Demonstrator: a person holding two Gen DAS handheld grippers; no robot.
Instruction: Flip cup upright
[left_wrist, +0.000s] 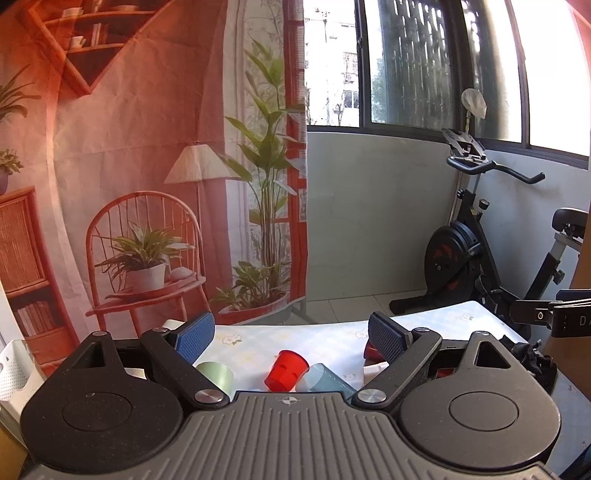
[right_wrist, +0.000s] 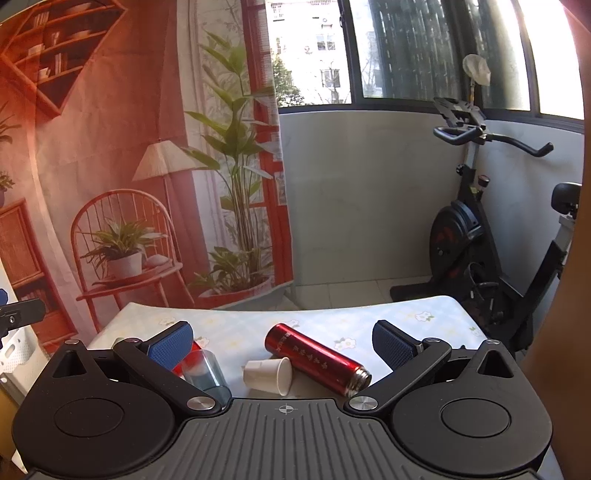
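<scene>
In the left wrist view, a red cup (left_wrist: 285, 371) lies tilted on the table between a pale green cup (left_wrist: 216, 376) and a clear bluish cup (left_wrist: 325, 378) on its side. My left gripper (left_wrist: 291, 332) is open and empty above them. In the right wrist view, a white paper cup (right_wrist: 269, 374) lies on its side, mouth toward the right, next to a red metal flask (right_wrist: 317, 358) that also lies down. The bluish cup (right_wrist: 205, 371) lies at the left. My right gripper (right_wrist: 282, 341) is open and empty above the white cup and flask.
The table (right_wrist: 332, 325) has a pale floral cloth. A white perforated basket (left_wrist: 14, 369) stands at the left. A black bag (left_wrist: 532, 358) lies at the right edge. An exercise bike (left_wrist: 476, 251) stands beyond the table, and a printed backdrop (left_wrist: 129, 166) hangs behind.
</scene>
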